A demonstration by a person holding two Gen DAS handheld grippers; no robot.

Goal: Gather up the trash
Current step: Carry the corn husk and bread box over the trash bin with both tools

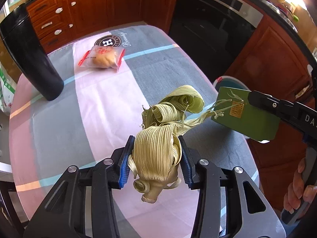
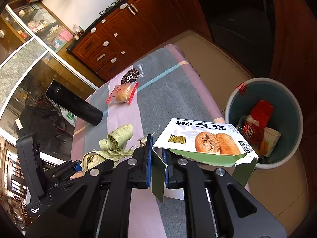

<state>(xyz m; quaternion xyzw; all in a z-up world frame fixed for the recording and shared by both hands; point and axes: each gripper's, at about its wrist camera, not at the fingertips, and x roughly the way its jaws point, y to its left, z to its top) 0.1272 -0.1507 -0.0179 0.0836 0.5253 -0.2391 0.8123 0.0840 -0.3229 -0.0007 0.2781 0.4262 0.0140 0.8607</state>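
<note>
My left gripper (image 1: 156,140) is shut on a bundle of pale dried leaves (image 1: 156,150), held above the table; loose curls trail forward from it. In the right wrist view the same leaves (image 2: 116,138) hang from the left gripper (image 2: 79,165) at the left. My right gripper (image 2: 157,146) is shut on the green flap of a torn pastry box (image 2: 204,136), which sticks out past the table's right edge. From the left wrist view the box (image 1: 245,115) shows its green underside, pinched by the right gripper (image 1: 251,97). A blue trash bin (image 2: 233,99) stands on the floor beyond the box.
A wrapped bun in a clear bag (image 1: 103,56) lies at the far end of the striped tablecloth (image 1: 59,129). A black tumbler (image 1: 33,59) stands at the left. The bin holds a red can (image 2: 249,130) and a paper cup (image 2: 272,138). Wooden cabinets (image 1: 89,10) and an oven (image 1: 208,23) surround the table.
</note>
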